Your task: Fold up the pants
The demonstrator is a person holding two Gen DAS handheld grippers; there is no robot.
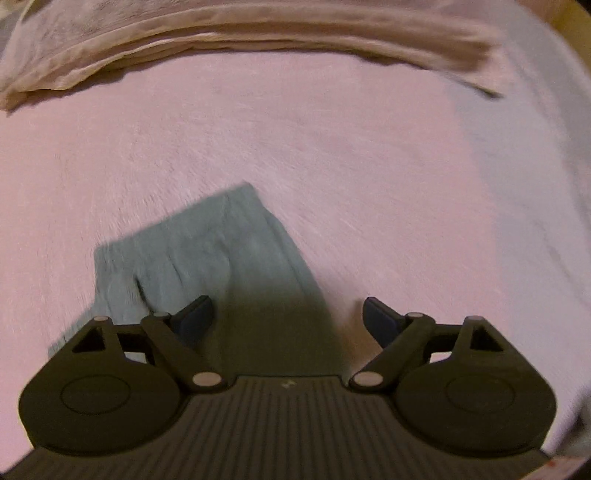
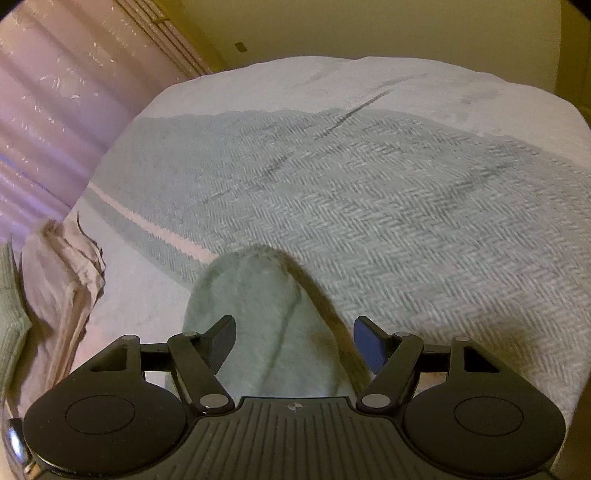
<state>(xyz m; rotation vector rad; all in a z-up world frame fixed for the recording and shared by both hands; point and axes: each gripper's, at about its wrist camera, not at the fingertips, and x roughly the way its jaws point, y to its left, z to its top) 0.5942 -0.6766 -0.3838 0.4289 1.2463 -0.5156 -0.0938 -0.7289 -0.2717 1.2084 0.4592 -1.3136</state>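
Note:
The grey-green pants [image 1: 207,251] lie flat on a pink sheet [image 1: 332,166], one squared end pointing away from me. My left gripper [image 1: 287,302] hovers open over the near part of that cloth, pointing steeply down. Its left finger is above the fabric and its right finger is above the bare sheet. In the right wrist view a rounded, soft fold of the pants [image 2: 258,295] runs between the jaws of my right gripper [image 2: 294,322]. Those jaws stand open, and I see no pad pressing on the cloth.
A crumpled beige cloth [image 1: 221,33] stretches across the far side of the sheet and shows again at the left [image 2: 55,266]. A grey herringbone blanket [image 2: 369,184] covers the bed ahead of the right gripper. Shiny pink wrapped material [image 2: 44,110] stands at the left edge.

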